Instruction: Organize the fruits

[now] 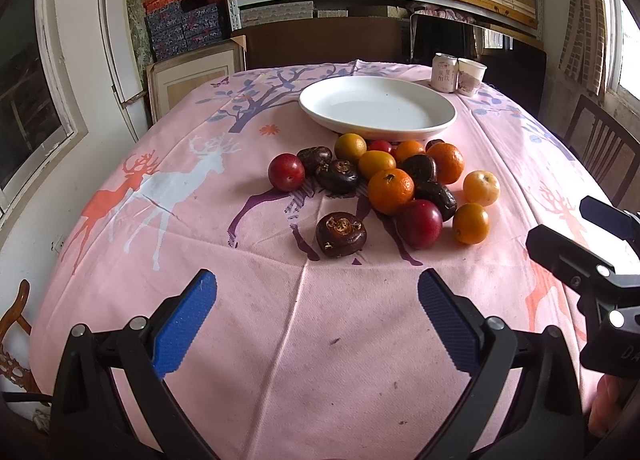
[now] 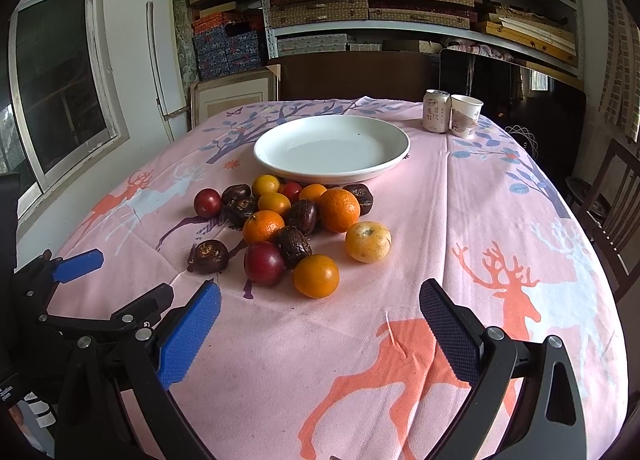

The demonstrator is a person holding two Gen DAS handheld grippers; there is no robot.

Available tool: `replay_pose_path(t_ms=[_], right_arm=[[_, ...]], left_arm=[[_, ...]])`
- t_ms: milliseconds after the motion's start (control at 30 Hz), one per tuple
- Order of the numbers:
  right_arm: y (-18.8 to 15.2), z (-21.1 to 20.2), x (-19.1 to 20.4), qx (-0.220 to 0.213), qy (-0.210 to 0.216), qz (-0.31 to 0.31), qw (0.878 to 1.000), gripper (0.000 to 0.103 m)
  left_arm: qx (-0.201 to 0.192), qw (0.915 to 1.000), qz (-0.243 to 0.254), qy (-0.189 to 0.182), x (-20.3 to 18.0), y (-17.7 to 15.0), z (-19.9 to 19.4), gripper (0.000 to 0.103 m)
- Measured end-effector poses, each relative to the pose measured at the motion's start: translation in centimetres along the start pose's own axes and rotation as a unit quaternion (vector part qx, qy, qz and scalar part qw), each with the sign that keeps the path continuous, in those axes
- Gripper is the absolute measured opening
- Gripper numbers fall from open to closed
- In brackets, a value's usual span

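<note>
A pile of fruit lies on the pink tablecloth in front of an empty white plate [image 1: 378, 108] [image 2: 332, 148]: several oranges [image 1: 391, 191] [image 2: 316, 275], red plums [image 1: 419, 223] [image 2: 265, 262] and dark brown water chestnuts [image 1: 341, 234] [image 2: 208, 256]. One yellow-orange fruit [image 2: 368, 241] lies a little apart on the right. My left gripper [image 1: 318, 300] is open and empty, short of the pile. My right gripper [image 2: 320, 312] is open and empty, just short of the nearest orange. Each gripper shows in the other's view, the right [image 1: 580, 256] and the left [image 2: 80, 264].
A drink can [image 1: 444, 73] [image 2: 436, 111] and a paper cup [image 1: 471, 76] [image 2: 465, 115] stand behind the plate at the far right. A wooden chair [image 2: 616, 212] stands at the table's right side. Shelves of boxes fill the back wall.
</note>
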State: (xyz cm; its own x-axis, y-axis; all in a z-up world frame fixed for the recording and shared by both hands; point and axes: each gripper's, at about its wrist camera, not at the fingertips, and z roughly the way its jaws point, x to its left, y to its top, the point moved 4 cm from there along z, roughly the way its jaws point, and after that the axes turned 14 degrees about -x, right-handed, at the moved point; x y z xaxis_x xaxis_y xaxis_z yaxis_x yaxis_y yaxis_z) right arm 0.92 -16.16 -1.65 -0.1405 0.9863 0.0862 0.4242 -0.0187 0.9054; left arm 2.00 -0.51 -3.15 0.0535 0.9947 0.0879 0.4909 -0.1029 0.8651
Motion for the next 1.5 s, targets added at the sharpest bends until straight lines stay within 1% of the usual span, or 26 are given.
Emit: replay_pose_path(t_ms=[1000, 1067, 1133, 1200, 1267, 1333, 1367, 1433, 1500], right_arm=[[-0.1, 0.0, 0.0, 0.0, 0.001, 0.005, 1.0, 0.1], [-0.1, 0.0, -0.2, -0.001, 0.01, 0.008, 1.0, 0.1], [-0.4, 0.1, 0.0, -0.003, 0.034, 0.004, 0.999, 0.1], [-0.8, 0.5, 0.2, 0.004, 0.051, -0.006, 0.999, 0.1], [-1.3, 0.5, 0.4, 0.002, 0.075, -0.009, 0.997, 0.1], [-1.5, 0.3, 0.0, -0.007, 0.102, -0.002, 0.995, 0.1], [-1.7, 0.3, -0.2, -0.01, 0.11, 0.001, 0.994, 0.1], [-1.7, 0.3, -0.9, -0.013, 0.107, 0.0, 0.994, 0.1], [-1.5, 0.9, -1.5, -0.002, 0.088, -0.018, 0.996, 0.1]], left_arm=[[0.007, 1.0, 0.002, -0.006, -0.4, -0.6, 0.2, 0.099], [0.008, 0.9997, -0.005, -0.023, -0.3, -0.6, 0.3, 0.099], [-0.006, 0.998, -0.026, -0.058, -0.1, -0.8, 0.2, 0.099], [-0.018, 0.9956, -0.044, -0.08, 0.5, -0.9, 0.4, 0.099], [-0.017, 0.9966, -0.04, -0.07, 1.2, -0.8, 0.9, 0.099], [-0.011, 0.9982, -0.025, -0.054, 2.1, -0.5, 1.6, 0.099], [-0.006, 0.9984, -0.017, -0.053, 2.5, -0.4, 2.0, 0.099], [0.006, 0.9979, -0.01, -0.064, 3.2, 0.0, 2.6, 0.099], [0.011, 0.9979, -0.007, -0.063, 3.7, 0.4, 3.3, 0.099]])
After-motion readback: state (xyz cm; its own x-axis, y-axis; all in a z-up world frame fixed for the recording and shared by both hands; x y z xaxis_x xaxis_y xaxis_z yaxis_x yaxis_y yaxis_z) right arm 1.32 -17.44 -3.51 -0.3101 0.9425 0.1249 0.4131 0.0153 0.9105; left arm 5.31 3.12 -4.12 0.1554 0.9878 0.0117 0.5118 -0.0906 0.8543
